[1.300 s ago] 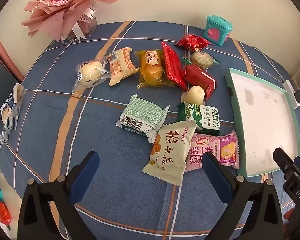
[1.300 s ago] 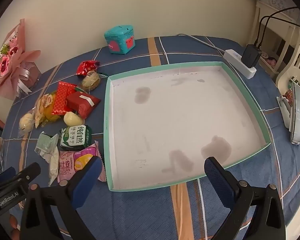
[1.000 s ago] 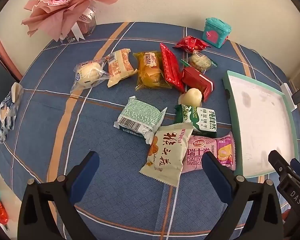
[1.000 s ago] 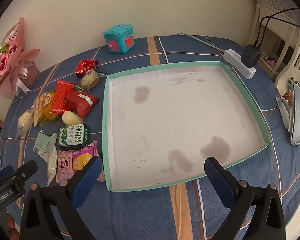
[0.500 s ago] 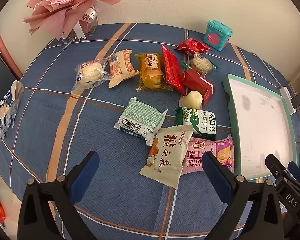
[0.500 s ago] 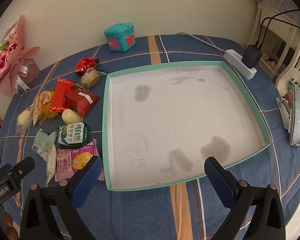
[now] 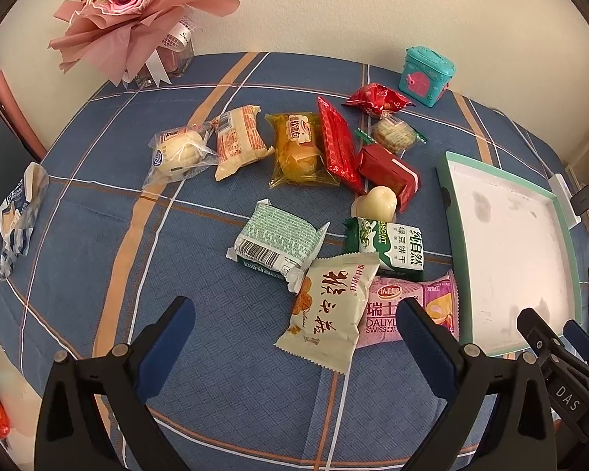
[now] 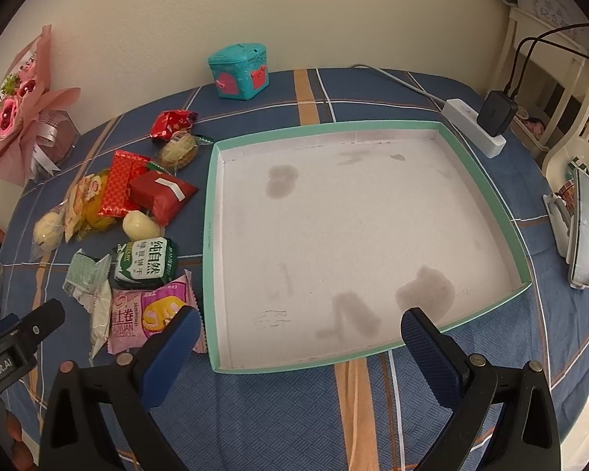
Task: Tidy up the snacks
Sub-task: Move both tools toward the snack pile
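Observation:
Several wrapped snacks lie in a loose heap on the blue plaid tablecloth. Nearest my left gripper [image 7: 294, 325] are a cream packet [image 7: 328, 312] and a pink Swiss roll pack [image 7: 416, 306]. My left gripper hangs open above the cloth just in front of them, holding nothing. A green biscuit pack [image 7: 388, 247], a pale green wafer pack [image 7: 278, 241], red packets [image 7: 388, 174] and buns [image 7: 178, 153] lie farther back. A shallow teal-rimmed tray [image 8: 212, 235] with a stained white floor lies to the right. My right gripper [image 8: 294, 337] is open over the tray's near edge.
A pink flower bouquet [image 7: 137, 8] stands at the back left, a teal toy box [image 8: 239, 70] at the back. A white power strip with a black plug [image 8: 487, 121] lies beyond the tray. A crumpled wrapper [image 7: 17, 216] rests at the table's left edge.
Both grippers stayed open. The left view shifted a little, bringing the snack pile slightly closer; the right view barely moved. No snack has moved.

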The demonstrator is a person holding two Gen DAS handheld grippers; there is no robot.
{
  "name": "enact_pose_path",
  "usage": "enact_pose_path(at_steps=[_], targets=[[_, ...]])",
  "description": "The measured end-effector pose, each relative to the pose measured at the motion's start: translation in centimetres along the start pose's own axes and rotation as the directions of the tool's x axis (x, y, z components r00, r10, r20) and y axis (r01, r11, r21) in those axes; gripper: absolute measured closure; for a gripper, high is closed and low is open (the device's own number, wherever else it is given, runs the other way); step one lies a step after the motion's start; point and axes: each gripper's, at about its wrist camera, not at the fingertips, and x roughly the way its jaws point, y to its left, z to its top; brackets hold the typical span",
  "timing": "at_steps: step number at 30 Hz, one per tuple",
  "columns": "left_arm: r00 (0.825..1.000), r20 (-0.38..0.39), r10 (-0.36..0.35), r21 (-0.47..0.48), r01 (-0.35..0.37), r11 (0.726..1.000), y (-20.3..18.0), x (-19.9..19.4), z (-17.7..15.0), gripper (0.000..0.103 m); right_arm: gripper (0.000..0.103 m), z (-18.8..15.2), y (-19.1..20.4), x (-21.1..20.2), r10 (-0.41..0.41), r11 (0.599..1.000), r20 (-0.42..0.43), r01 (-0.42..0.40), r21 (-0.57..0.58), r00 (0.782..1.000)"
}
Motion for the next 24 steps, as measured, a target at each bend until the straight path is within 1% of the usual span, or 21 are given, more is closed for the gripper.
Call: enact_pose_path(at_steps=[8,10,11,14,24], targets=[[1.0,0.009,0.01,-0.024,-0.009,1.0,0.5,-0.2,0.1,0.002,0.0,0.1,0.0,-0.1,0.01,1.0,0.001,-0.01,-0.002,1.0],[1.0,0.008,-0.003,-0.042,0.003,0.999,0.8,-0.3,0.2,0.013,0.0,0.1,0.0,-0.1,0.014,1.0,0.001,-0.014,-0.003,1.0],[1.0,0.005,-0.012,-0.05,0.012,0.999,0.9,-0.2,0.2,0.015,0.0,0.1,0.1,-0.1,0.015,1.0,0.0,-0.015,-0.002,1.0],[0.999,-0.002,-0.036,-0.074,0.035,0.997,1.2,0.0,0.2,0.015,0.0,0.1,0.1,0.0,0.017,1.0,-0.004,-0.017,-0.002,1.0],[1.0,0.006,-0.005,-0.074,0.005,0.997,1.3,0.0,0.2,0.015,0.0,-0.1,0.3,0.0,0.012,1.0,-0.005,-0.012,-0.017,1.0]])
